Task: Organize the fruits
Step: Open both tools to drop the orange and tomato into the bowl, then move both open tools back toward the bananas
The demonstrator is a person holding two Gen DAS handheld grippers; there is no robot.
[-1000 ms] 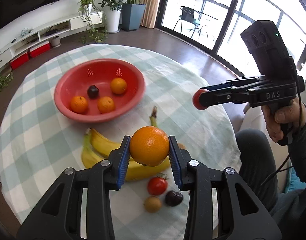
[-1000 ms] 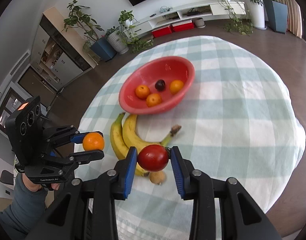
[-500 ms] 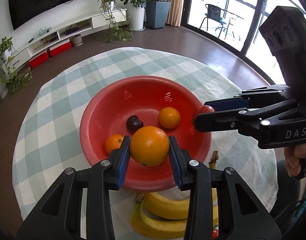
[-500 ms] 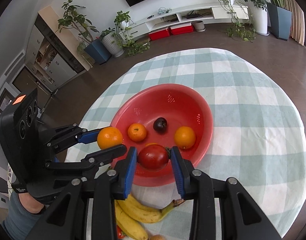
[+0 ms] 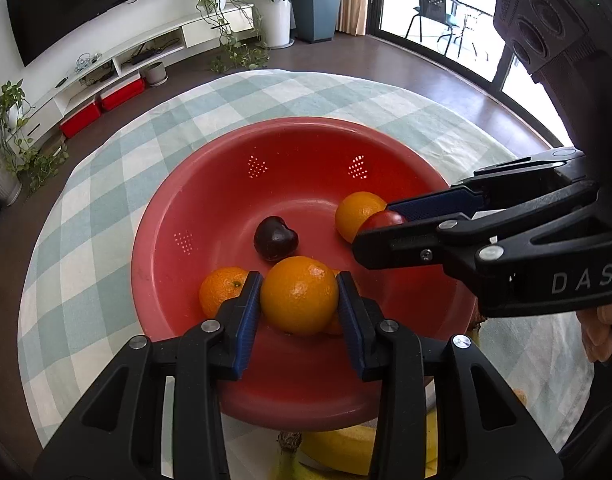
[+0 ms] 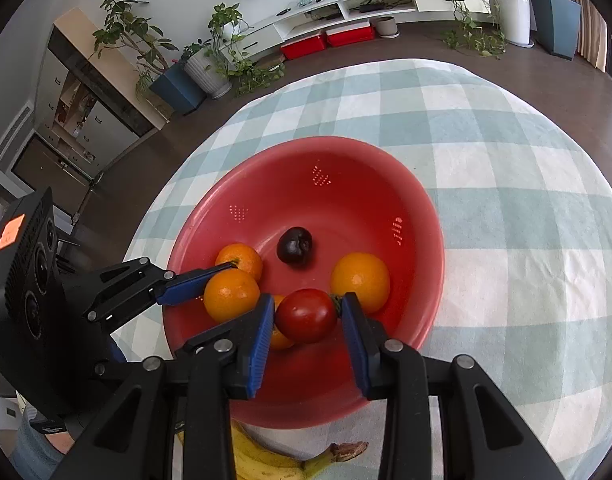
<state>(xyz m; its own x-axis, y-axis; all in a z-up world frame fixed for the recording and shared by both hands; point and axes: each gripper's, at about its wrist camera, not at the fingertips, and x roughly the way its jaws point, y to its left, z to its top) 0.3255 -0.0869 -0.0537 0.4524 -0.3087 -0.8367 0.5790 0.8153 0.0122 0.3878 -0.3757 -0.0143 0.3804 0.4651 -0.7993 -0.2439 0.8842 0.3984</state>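
Over the bowl (image 5: 153, 216), left gripper (image 5: 299, 300) clamps a firm orange (image 5: 299, 295); right gripper (image 6: 308, 318) pinches a soft, bruisable tomato (image 6: 306, 315) at its sides.

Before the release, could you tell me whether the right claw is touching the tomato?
Touching: the right wrist view shows both blue pads of the right claw pressed against the tomato, held above the red bowl.

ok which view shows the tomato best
The right wrist view: the tomato sits whole between the right gripper pads. The left wrist view shows only a red sliver of it past the gripper's fingers.
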